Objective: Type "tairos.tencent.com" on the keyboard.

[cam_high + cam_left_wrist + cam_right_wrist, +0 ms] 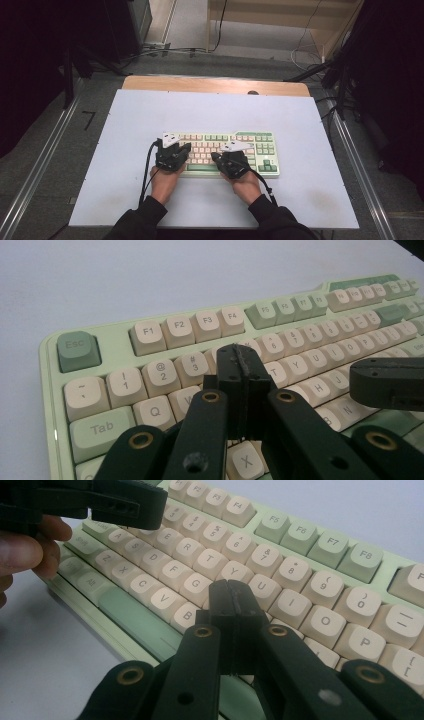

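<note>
both hands are hovering over the pale green plastic keyboard with cream and green keycaps (225,152), which is lying square to the person near the middle of the white tabletop (130,120), likely so each tip can poke single keys. the left tongs (245,371) are pressed together, holding nothing, sitting just above the keys right of the 3. the right tongs (231,602) are likewise pressed together and empty, poised above the keys near g and h.
</note>
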Available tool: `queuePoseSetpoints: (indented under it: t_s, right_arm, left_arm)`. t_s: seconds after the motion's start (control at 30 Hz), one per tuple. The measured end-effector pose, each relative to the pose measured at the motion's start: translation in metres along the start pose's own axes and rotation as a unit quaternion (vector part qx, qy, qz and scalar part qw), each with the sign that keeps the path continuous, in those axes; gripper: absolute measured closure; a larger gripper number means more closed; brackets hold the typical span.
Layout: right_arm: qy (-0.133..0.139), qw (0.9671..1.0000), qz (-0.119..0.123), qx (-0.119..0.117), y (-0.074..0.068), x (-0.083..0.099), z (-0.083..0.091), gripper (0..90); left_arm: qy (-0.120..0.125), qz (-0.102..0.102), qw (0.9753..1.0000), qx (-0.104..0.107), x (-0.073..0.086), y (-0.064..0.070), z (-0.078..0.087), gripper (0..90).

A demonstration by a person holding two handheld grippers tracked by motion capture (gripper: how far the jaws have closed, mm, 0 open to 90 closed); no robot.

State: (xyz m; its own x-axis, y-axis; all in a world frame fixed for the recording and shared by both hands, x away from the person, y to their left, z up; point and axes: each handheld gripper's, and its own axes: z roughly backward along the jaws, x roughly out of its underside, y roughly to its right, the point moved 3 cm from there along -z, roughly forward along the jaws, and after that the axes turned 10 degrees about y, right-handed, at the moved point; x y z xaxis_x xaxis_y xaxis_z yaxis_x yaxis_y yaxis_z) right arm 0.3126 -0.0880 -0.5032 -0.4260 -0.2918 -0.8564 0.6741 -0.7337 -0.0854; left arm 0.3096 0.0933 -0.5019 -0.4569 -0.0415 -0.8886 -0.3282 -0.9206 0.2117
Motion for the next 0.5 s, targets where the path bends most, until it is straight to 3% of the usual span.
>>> queuePoseSetpoints:
  t_s: [0.5]
  right_arm:
    - [-0.002,1.0000,0.003,0.000,-0.0008,0.0007,-0.0007,87.4]
  left_arm:
    - [0.000,-0.002,1.0000,-0.001,-0.0003,-0.0013,0.0006,90.0]
